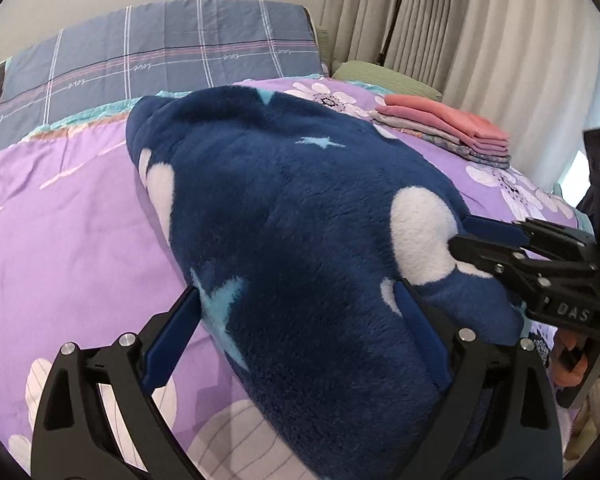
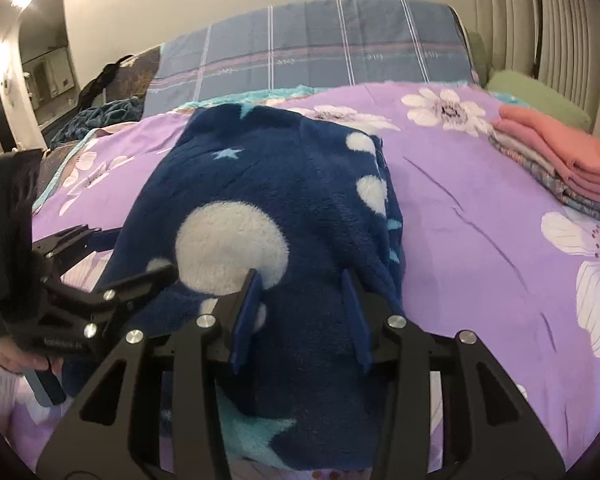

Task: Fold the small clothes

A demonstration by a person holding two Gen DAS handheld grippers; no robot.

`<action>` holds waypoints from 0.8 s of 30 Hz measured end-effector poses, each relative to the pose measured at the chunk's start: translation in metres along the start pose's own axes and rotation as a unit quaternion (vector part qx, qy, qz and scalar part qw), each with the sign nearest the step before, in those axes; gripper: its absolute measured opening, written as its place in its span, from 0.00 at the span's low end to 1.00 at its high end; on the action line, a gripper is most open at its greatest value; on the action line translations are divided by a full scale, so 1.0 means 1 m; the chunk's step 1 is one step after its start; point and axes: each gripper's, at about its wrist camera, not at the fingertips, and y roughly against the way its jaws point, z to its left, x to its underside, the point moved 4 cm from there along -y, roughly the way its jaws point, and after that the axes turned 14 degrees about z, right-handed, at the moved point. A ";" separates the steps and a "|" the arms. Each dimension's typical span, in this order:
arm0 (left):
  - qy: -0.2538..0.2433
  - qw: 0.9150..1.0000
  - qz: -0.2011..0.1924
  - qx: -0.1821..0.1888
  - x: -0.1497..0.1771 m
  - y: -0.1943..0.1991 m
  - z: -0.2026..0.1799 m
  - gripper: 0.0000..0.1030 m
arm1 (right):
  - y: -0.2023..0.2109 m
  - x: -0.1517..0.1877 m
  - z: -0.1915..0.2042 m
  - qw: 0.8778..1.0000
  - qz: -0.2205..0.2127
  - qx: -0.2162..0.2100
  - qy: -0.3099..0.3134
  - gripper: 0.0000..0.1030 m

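Nearest each camera, the blue pads of both tools stand over the near end of the navy fleece garment (image 1: 284,216), which lies on the purple flowered bedcover (image 1: 60,220) of the bed. The left hand-held gripper (image 1: 300,328) is spread wide, its fingers straddling the garment's near end with plush between them, and nothing shows them pressing it. The right hand-held gripper (image 2: 300,312) is part-spread over the same end, fabric between its pads but no visible pinch. The garment's long axis runs away from both tools toward the plaid pillow (image 1: 160,56), so any further fold would go along that line; both hands sit at the near short edge, side by side, neither clearly nearer. A stack of folded clothes (image 1: 448,128) lies well apart to the right. Hidden: the garment's near hem under the tools, and how many layers it has.
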 end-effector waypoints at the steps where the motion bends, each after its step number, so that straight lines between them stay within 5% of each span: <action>1: 0.005 1.000 0.000 -0.002 0.000 0.001 -0.001 0.92 | 0.002 0.001 0.000 1.000 -0.003 -0.002 -0.002 0.42; 5: 0.004 1.000 -0.007 -0.021 0.004 0.013 -0.003 0.90 | 0.014 0.003 0.000 1.000 -0.003 -0.009 -0.008 0.43; 10: -0.010 0.999 -0.044 -0.030 -0.002 0.045 -0.018 0.67 | 0.024 0.007 0.002 1.000 -0.005 -0.007 -0.005 0.46; 15: -0.031 0.995 -0.097 -0.008 -0.016 0.070 -0.032 0.59 | 0.019 0.011 -0.008 0.999 0.001 -0.022 -0.026 0.49; 18: -0.065 0.998 -0.012 -0.022 -0.016 0.027 -0.040 0.60 | 0.020 0.012 -0.007 0.999 0.002 -0.024 -0.031 0.49; 20: -0.118 0.990 -0.022 -0.070 -0.007 0.004 -0.047 0.62 | 0.024 0.013 -0.014 0.999 0.006 -0.020 -0.045 0.50; 22: -0.112 0.991 -0.014 -0.078 -0.008 0.005 -0.050 0.62 | 0.031 0.017 -0.033 0.995 0.009 -0.006 -0.096 0.57; 24: -0.116 0.989 -0.006 -0.095 -0.009 0.006 -0.054 0.62 | 0.037 0.027 -0.057 0.986 0.019 -0.044 -0.162 0.59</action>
